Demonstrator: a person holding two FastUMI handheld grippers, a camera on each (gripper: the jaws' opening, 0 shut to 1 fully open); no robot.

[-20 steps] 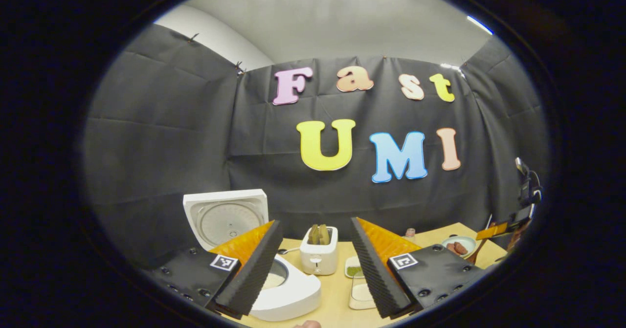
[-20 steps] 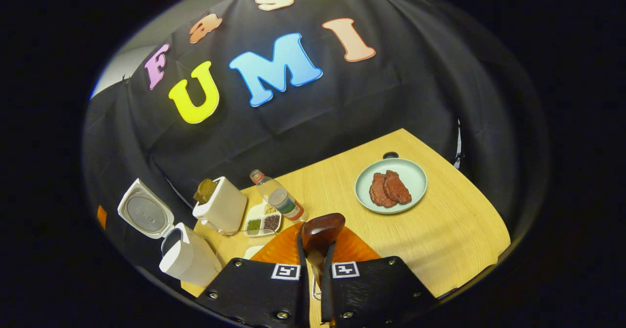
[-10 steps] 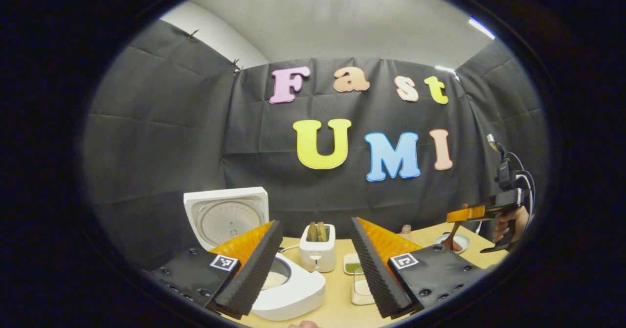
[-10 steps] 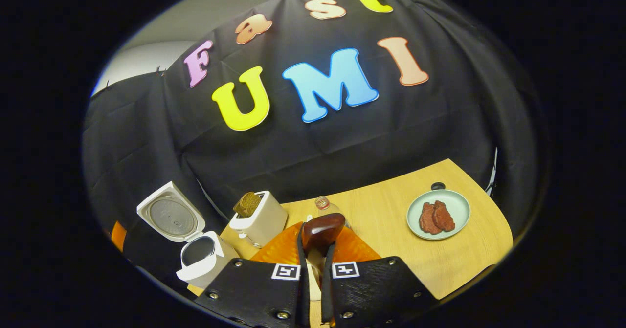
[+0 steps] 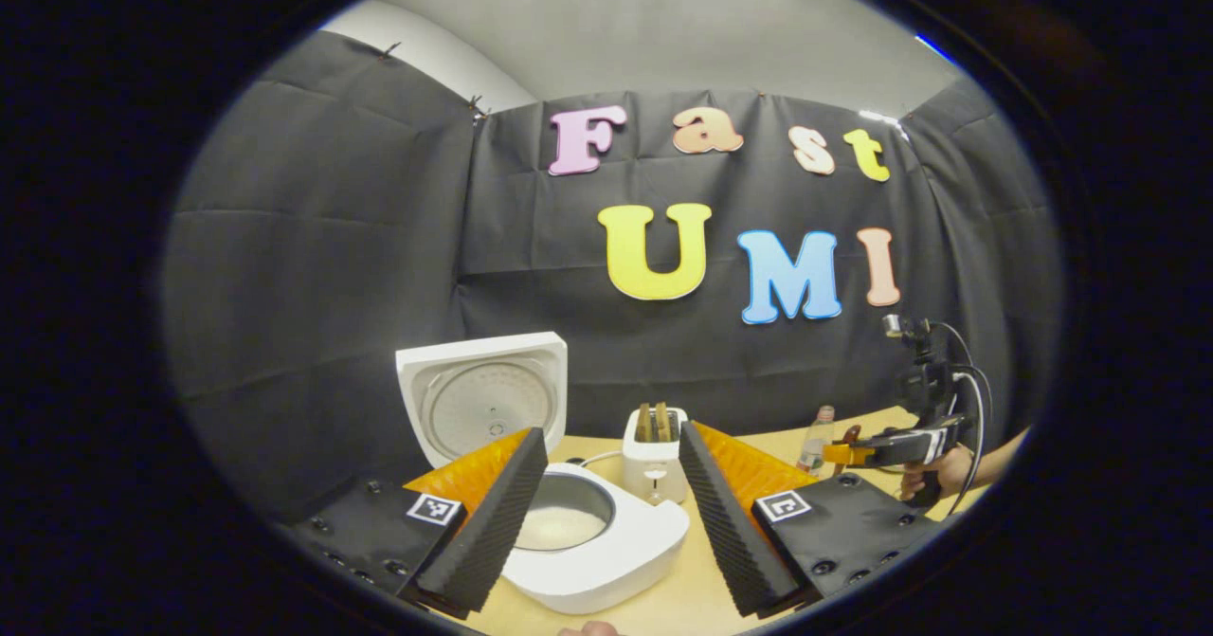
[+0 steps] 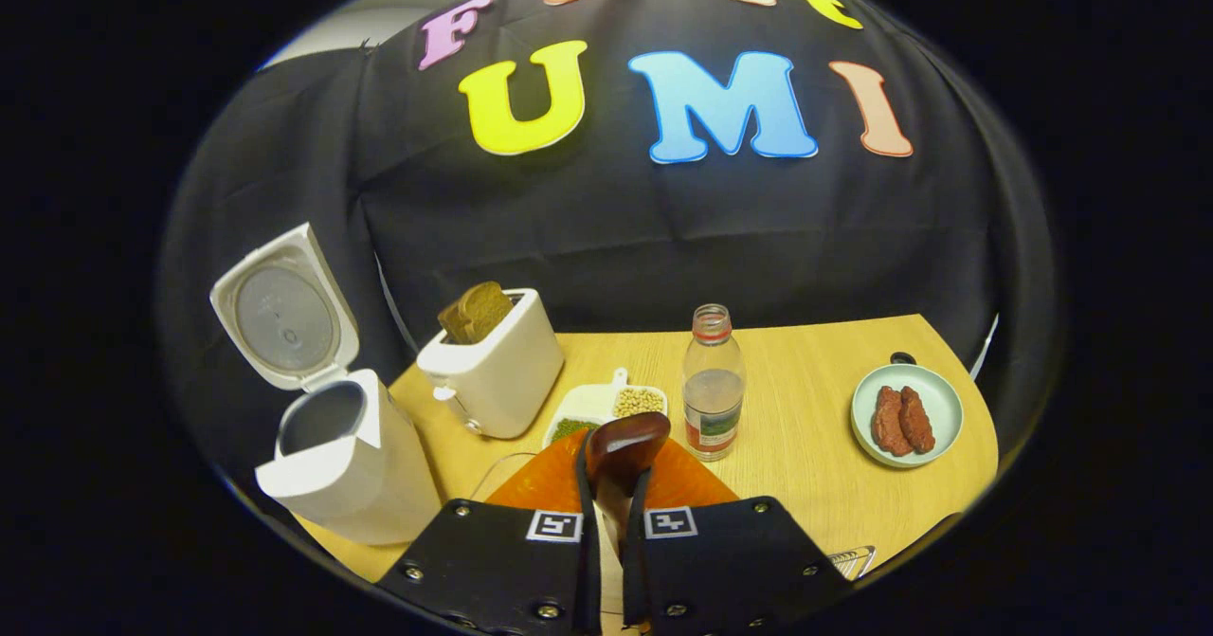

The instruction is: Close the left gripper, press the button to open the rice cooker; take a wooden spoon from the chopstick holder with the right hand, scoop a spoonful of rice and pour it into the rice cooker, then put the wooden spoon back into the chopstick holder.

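In my left gripper view, going L to R: rice cooker (image 5: 578, 532) sits at abt 6–7 o'clock, lid (image 5: 485, 397) swung up and standing upright behind the pot, white grains visible in the inner pot. My left gripper (image 5: 606, 489) hangs just above and in front of it, fingers spread wide w/ nothing between them. Toaster (image 5: 654, 456) w/ bread slices is at 6 o'clock, just behind the cooker. At abt 4 o'clock a bottle (image 5: 817, 439), then the right gripper (image 5: 839, 453) held by a hand (image 5: 933, 475), cables looping off its top; a dark bit pokes up at its tip, too small for me to call.

In my right gripper view, L to R: rice cooker (image 6: 351, 470) at 8 o'clock, lid (image 6: 281, 306) tilted back, open. Toaster (image 6: 497, 371) at abt 9 o'clock near centre, bread sticking out the top. A white divided tray (image 6: 597, 399) w/ green and yellow beans sits just beside the toaster. My right gripper (image 6: 611, 480) at 6 o'clock is clamped nearly closed on the wooden spoon (image 6: 624, 446); both fingers press the handle, bowl sticks up past the tips. Can't tell if the bowl carries rice. Bottle (image 6: 713, 380) stands upright just R of the spoon bowl. Plate (image 6: 933, 390) w/ two reddish-brown meat pieces at 4 o'clock near the table (image 6: 805, 352) edge. A bit of wire rack (image 6: 853, 560) shows at 5 o'clock.
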